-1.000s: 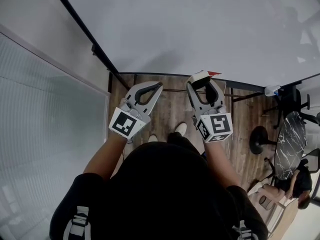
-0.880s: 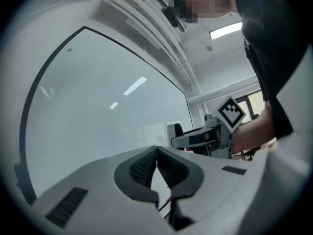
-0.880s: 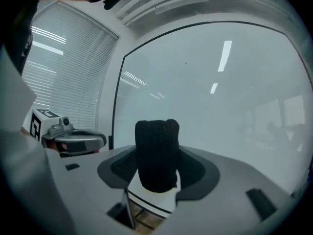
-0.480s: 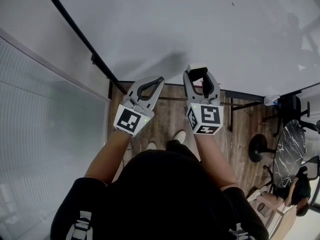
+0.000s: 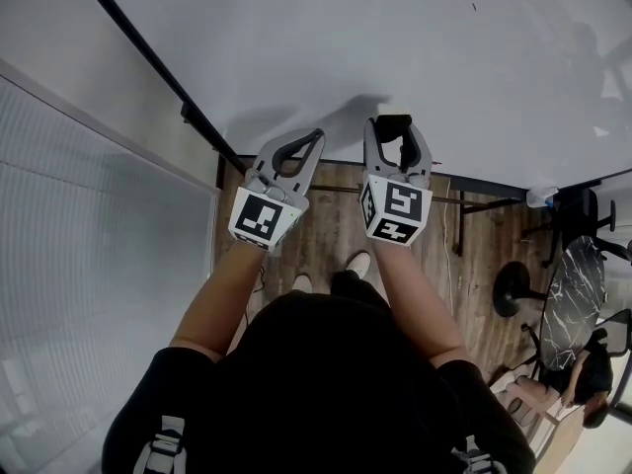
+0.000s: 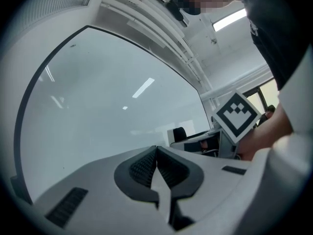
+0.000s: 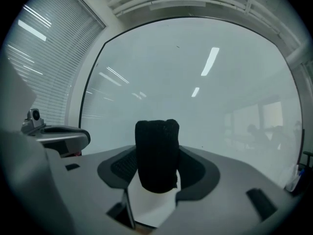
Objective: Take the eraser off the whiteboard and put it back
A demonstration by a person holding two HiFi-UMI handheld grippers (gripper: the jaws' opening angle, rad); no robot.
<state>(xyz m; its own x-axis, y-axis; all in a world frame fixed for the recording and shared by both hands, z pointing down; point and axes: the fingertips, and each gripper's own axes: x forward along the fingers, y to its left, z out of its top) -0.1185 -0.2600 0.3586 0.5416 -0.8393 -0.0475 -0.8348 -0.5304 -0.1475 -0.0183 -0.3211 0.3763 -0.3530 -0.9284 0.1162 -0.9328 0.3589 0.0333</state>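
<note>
My right tool (image 5: 397,126) pinches the black, felt-faced, white-bodied block eraser (image 7: 156,153) at frame centre. Its lower part is sunk between the ribbed pads. I cannot tell whether the felt touches the glossy white whiteboard (image 5: 415,38). My left tool (image 6: 156,150) is pressed together, empty.

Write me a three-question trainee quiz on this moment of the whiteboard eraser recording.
1. True or false: the left gripper holds the eraser.
2. Pick one: the jaws of the right gripper are A) together with nothing between them, B) closed on the eraser, C) out of view.
3. Fill in: both grippers point towards the ____.

Key
1. False: its jaws are together and empty.
2. B.
3. whiteboard.
</note>
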